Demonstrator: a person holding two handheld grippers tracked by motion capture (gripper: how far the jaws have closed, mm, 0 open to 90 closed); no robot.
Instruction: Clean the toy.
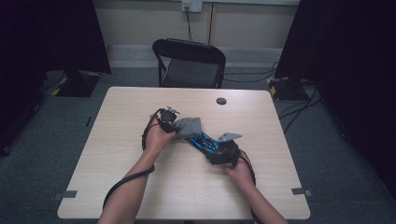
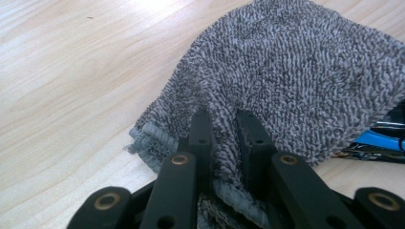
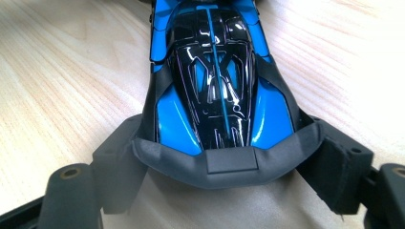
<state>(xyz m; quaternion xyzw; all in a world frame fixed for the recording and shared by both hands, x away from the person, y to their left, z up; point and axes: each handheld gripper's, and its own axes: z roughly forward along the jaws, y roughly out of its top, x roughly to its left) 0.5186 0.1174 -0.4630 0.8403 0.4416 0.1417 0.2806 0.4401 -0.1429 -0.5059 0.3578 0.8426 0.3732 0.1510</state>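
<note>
Wiping is judged to be in hand: a grey terry cloth (image 2: 286, 76) is pinched in the left gripper (image 2: 224, 124) over the far end of a blue-and-black toy car (image 3: 217, 81), steadied mid-table by the right gripper (image 3: 229, 162) clamped across its near end.

Both forearms are bare, no sleeves. The left gripper (image 2: 223, 125) has matte black jaws with brass-ringed pivots. A black cable (image 1: 125, 181) trails from it.

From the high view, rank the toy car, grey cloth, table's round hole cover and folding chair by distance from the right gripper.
1. Toy car, in the right gripper.
2. Grey cloth, over the car's far end.
3. Round hole cover, near the table's far edge.
4. Folding chair, beyond the table.
</note>
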